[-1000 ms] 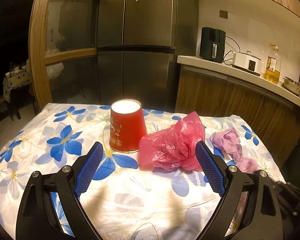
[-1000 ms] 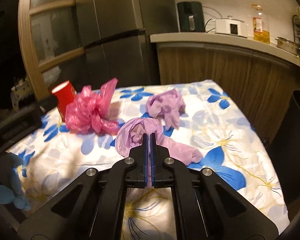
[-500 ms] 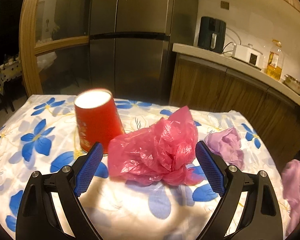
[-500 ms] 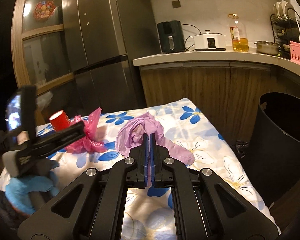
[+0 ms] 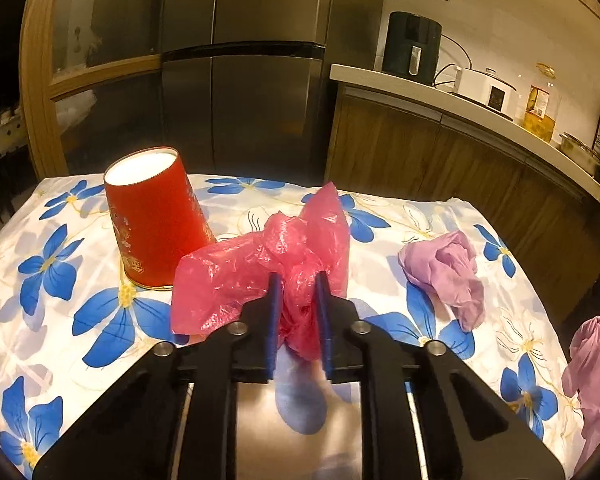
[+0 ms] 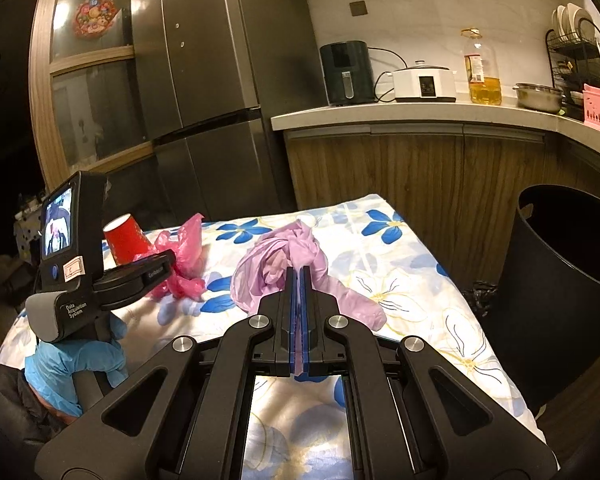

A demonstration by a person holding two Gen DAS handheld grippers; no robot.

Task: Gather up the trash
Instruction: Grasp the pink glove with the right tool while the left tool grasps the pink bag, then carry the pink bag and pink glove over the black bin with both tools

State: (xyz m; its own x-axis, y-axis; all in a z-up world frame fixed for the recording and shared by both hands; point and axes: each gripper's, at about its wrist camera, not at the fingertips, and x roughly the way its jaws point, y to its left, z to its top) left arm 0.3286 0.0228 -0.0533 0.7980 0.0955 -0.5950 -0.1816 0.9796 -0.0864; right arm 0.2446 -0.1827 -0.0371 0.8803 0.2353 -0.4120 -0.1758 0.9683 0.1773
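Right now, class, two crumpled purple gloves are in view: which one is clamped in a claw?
The purple glove pinched in the shut right claw, hanging beside the black bin. The other purple glove lies loose on the floral tablecloth, untouched.

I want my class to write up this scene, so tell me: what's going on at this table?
A person is clearing trash from a flower-print table, with a hand-held gripper in each hand. The left hand-held gripper is closing on a crumpled pink plastic bag beside an upside-down red paper cup. The right hand-held gripper is shut on a purple glove, near a black bin standing beside the table. A second purple glove lies on the cloth.
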